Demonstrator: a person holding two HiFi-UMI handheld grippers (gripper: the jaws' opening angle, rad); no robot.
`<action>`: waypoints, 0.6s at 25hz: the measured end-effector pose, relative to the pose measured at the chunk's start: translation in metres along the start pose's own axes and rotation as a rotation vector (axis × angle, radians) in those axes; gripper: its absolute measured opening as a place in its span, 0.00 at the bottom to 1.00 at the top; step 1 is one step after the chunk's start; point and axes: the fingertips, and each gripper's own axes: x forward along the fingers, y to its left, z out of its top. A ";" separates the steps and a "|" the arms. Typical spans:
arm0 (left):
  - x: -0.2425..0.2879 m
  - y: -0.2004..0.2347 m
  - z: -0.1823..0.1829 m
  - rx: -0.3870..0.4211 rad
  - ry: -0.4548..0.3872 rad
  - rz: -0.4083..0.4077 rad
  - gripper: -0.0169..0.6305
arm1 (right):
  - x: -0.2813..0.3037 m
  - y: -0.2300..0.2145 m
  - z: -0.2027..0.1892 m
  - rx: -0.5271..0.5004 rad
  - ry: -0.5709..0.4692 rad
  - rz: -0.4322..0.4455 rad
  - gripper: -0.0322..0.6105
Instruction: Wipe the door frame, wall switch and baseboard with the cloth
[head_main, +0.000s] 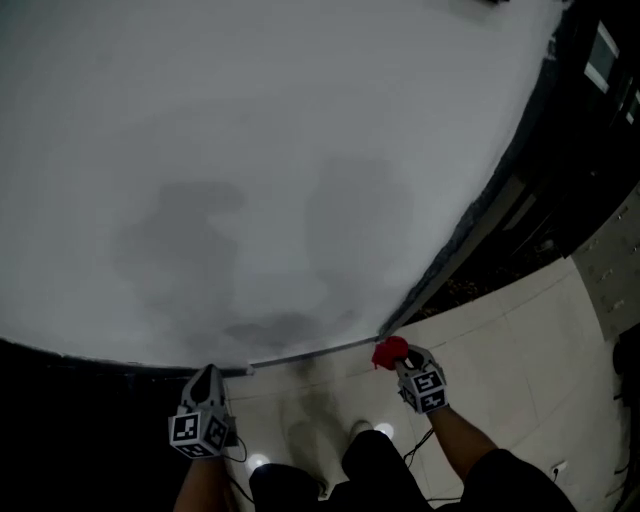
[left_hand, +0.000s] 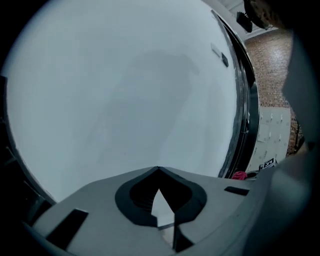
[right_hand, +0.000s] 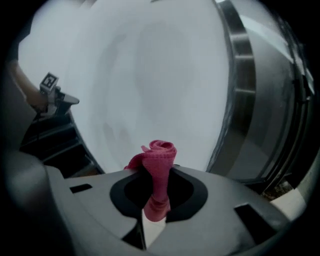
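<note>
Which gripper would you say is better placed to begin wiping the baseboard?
Right. The right gripper is shut on the cloth and sits close to the baseboard, beside the door frame. The left gripper is shut with nothing in it.

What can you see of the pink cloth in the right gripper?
The cloth is pinkish-red, soft and knit-looking, bunched into a narrow twisted wad. The right gripper has its tongs shut on its middle, so a folded loop pokes out in front and a short end shows behind. In the head view it sits low, by the corner where the white wall meets the dark door frame. Whether it touches the wall I cannot tell.
</note>
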 end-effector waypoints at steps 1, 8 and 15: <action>-0.010 -0.010 0.033 -0.006 -0.028 0.006 0.02 | -0.022 -0.008 0.037 0.023 -0.050 -0.007 0.13; -0.106 -0.106 0.269 0.013 -0.179 -0.016 0.02 | -0.205 -0.065 0.287 0.082 -0.351 -0.027 0.13; -0.213 -0.093 0.334 -0.054 -0.343 0.015 0.02 | -0.338 -0.056 0.363 0.204 -0.617 -0.104 0.13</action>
